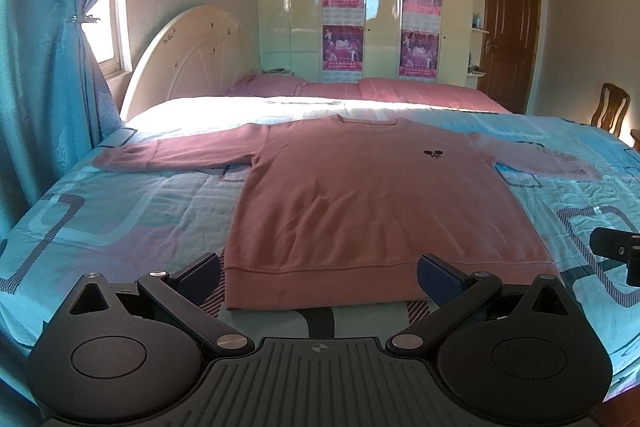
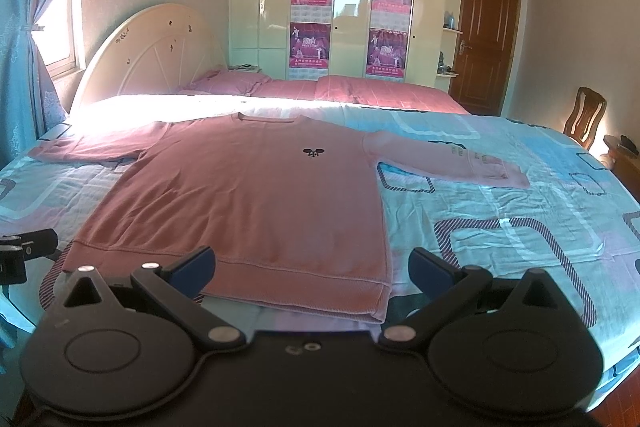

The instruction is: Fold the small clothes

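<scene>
- Sweatshirt, pink and long-sleeved, lies flat and face up on the bed, straight ahead of both our tongs, its ribbed hem the nearest edge.
- Our left gripper is spread wide and holds nothing; its two blue pads sit low over the hem, one beside the near left corner, the other over the hem towards the right.
- Our right gripper is likewise wide open and empty, straddling the near right hem corner, one pad over the hem, the other over bare bedcover.
- Beyond that corner the blue patterned bedcover runs open to the right; left of the left gripper there is a similar free stretch.
- Both sleeves are spread sideways: the left sleeve reaches out towards the curtain side, the right sleeve ends well short of the bed's edge.
- The cloth looks smooth with faint creases; a small dark emblem sits on the chest, and the collar is the far edge.
- Past the collar we see pink pillows, a cream headboard and a wardrobe.
- Both tongs are held level, pointing forward along the bed, side by side.
</scene>
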